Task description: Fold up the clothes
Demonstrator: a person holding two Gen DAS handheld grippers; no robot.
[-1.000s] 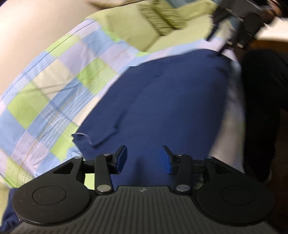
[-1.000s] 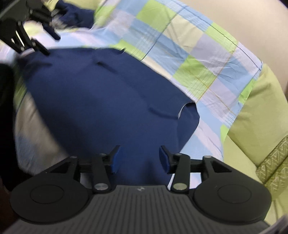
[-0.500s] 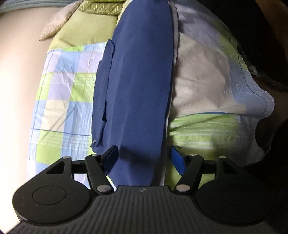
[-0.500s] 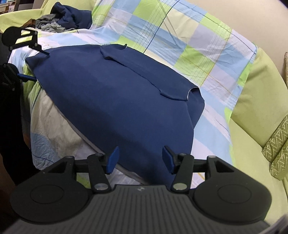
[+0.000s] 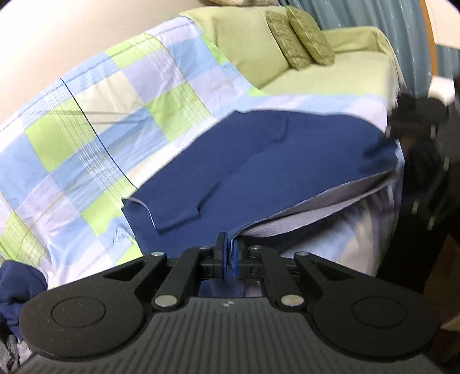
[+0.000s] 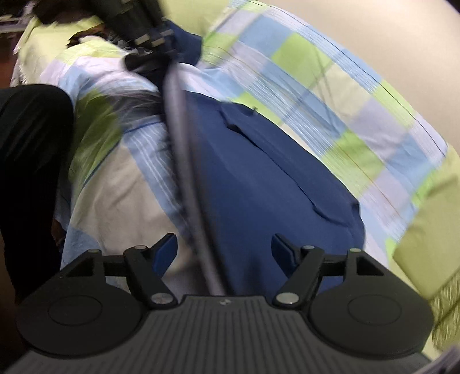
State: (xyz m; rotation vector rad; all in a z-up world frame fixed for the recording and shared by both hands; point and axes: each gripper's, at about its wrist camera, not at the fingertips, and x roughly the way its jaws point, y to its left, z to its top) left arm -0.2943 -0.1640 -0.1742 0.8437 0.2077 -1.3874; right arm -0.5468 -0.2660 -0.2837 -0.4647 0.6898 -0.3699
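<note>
- Garment (image 5: 281, 172): solid navy blue; underside at the lifted hem pale grey.
- Sheet (image 5: 95, 138): check of lime green, light blue, lilac and cream, with thin white stripes and fine dark lines.
- Sofa (image 5: 316, 77): plain pale yellow-green.
- Cushions (image 5: 302, 43): olive green, faint woven pattern.
- Wall (image 5: 57, 43): cream.
- Curtain (image 5: 373, 14): grey-blue.
- Left gripper (image 5: 228, 254): black body, blue pads.
- Right gripper (image 6: 224, 253): black, blue pads.

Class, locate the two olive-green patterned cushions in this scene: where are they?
In the left wrist view, the two olive-green patterned cushions lean side by side against the back of the pale green sofa, at top right, beyond the navy blue garment.
</note>
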